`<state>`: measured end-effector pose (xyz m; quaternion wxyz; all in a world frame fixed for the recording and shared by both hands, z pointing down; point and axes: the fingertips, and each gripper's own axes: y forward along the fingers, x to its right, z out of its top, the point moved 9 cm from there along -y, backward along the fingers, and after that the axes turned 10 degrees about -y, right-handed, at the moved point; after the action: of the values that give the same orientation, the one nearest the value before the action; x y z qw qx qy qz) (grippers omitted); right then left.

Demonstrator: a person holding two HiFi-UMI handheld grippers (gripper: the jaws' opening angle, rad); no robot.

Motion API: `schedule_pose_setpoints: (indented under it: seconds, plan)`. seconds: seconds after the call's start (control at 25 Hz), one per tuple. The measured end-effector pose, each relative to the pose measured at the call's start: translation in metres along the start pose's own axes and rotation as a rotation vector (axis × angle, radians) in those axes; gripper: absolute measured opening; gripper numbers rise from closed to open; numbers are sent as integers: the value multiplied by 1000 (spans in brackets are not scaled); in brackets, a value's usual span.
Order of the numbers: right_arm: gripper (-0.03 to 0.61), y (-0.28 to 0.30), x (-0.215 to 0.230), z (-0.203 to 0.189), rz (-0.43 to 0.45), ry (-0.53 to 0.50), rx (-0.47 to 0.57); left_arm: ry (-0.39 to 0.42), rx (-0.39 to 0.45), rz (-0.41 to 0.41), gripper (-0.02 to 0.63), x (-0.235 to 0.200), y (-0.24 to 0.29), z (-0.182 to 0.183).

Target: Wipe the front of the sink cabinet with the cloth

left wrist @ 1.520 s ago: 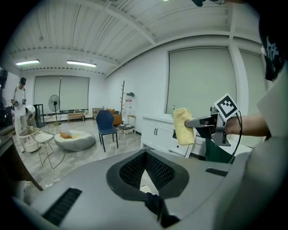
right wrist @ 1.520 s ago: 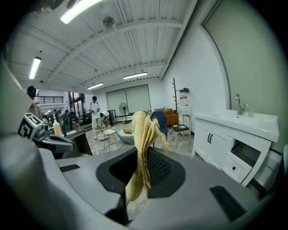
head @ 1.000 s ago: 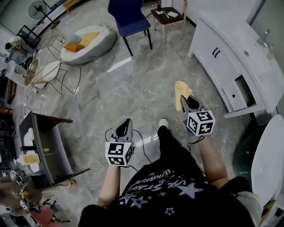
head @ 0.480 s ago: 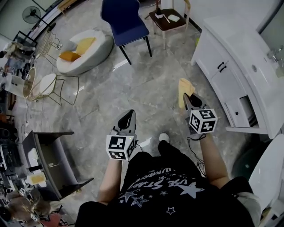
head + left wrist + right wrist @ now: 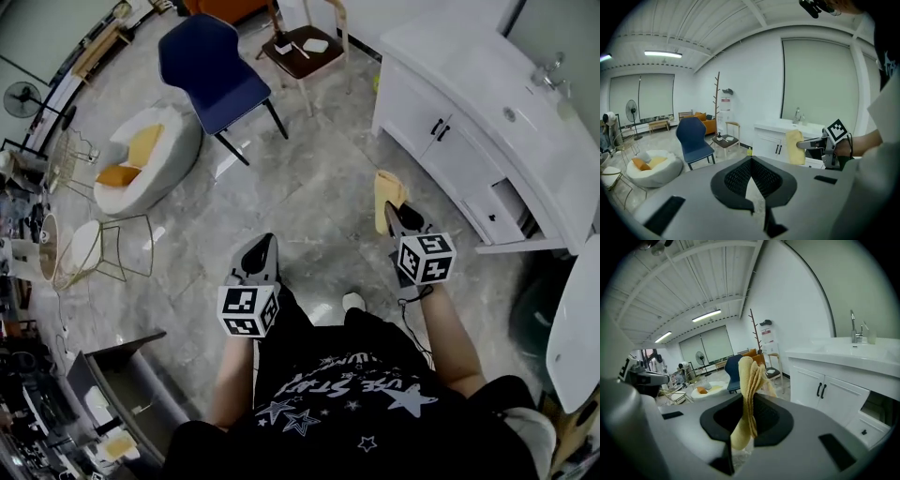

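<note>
A folded yellow cloth [image 5: 387,191] sticks up from my right gripper [image 5: 391,210], which is shut on it; in the right gripper view the cloth [image 5: 750,380] fills the gap between the jaws. The white sink cabinet [image 5: 441,141] stands ahead and to the right, apart from the cloth, with two doors with dark handles [image 5: 820,390]. My left gripper [image 5: 266,246] is shut with nothing in it and hangs over the floor. The left gripper view shows the cloth [image 5: 795,147] in front of the cabinet [image 5: 771,145].
One cabinet drawer [image 5: 514,212] stands pulled open at the right. A faucet [image 5: 548,69] sits on the countertop. A blue chair [image 5: 214,77], a small wooden chair [image 5: 302,47], a white beanbag [image 5: 150,150], a wire chair [image 5: 89,248] and a dark desk [image 5: 112,384] stand around.
The head view has swung, so the cabinet front shows more fully and closer. Both grippers keep much the same pose, and the right one still holds the cloth.
</note>
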<state>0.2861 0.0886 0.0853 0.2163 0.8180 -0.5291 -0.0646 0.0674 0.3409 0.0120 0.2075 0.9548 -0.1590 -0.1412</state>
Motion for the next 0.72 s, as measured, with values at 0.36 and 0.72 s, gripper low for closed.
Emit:
schedule_pose_setpoints:
  seconds: [0.36,0.72]
  plan:
    - [61,68,-25,23,-316,92,7,73,-56,-259,15,-120,120,58]
    - [61,146,-96,78,-584,188,-15,159,-164,-500,15,-242,212,129]
